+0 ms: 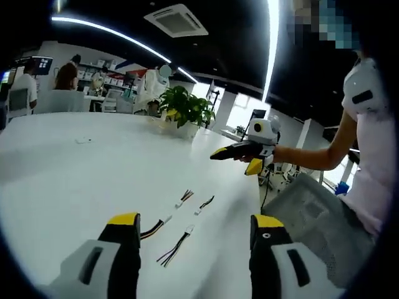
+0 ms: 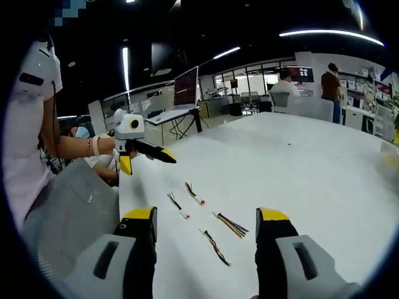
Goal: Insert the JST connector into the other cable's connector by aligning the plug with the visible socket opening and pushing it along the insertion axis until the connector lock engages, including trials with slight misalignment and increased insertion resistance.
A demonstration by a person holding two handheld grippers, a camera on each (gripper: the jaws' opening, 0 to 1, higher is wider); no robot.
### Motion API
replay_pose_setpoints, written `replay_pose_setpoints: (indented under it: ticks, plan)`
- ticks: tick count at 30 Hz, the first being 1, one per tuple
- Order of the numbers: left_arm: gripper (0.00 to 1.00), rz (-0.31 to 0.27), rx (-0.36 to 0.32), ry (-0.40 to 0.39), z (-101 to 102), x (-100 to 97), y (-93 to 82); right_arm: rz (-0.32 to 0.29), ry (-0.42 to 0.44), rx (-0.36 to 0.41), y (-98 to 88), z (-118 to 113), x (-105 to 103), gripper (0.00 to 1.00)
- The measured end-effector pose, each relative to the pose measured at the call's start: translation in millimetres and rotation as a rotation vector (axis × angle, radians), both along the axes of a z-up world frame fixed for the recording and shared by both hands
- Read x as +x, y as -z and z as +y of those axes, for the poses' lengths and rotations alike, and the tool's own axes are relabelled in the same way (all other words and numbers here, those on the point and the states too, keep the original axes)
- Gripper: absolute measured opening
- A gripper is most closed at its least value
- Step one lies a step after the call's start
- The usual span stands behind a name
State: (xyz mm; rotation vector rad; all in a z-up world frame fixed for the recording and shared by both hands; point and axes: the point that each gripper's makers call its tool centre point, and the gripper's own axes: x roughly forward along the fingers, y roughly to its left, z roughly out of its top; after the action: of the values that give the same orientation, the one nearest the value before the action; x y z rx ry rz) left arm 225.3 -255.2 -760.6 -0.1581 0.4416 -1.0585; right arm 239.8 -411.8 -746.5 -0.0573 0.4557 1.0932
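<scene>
Cables with small white connectors lie loose on the white desk (image 1: 75, 180), four short pieces in a cluster near the desk edge where the person stands. In the left gripper view, one wire bundle (image 1: 176, 246) with dark and coloured strands lies between the left claw (image 1: 194, 233) tips; another cable (image 1: 156, 227) lies just beside the left tip, and two more, a striped one (image 1: 184, 199) and a dark one (image 1: 203, 204), lie a little farther out on the desk. The left claw stands wide open above the desk and holds nothing.

In the right gripper view the same cluster sits ahead of the right claw (image 2: 206, 225), which is also wide open and empty: a multicoloured bundle (image 2: 230, 224) and a dark cable (image 2: 216, 247) lie between its tips, a short cable (image 2: 177, 205) and an orange-ended one (image 2: 194, 194) beyond them. None of the cables is joined to another.

Each view also catches the other claw held in the air over the desk edge, in the person's hand (image 1: 269, 153). A potted plant (image 1: 184, 109) stands far back on the desk, well apart from the cables. People sit at the far side of the room.
</scene>
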Motion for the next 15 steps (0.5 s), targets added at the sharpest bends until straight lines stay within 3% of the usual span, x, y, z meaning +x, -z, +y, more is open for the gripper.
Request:
replay_pose_setpoints:
  ticks: [6,15]
  plan:
    - [0.66,0.026,-0.023,0.001,-1.8,3.9,0.1,0.025,-0.064,0.032,2.9,4.6,-2.7,0.51]
    - [0.67,0.094,-0.009,-0.002,2.3,9.9,22.1,0.050,-0.148,0.049,9.0,18.4,-1.6,0.43]
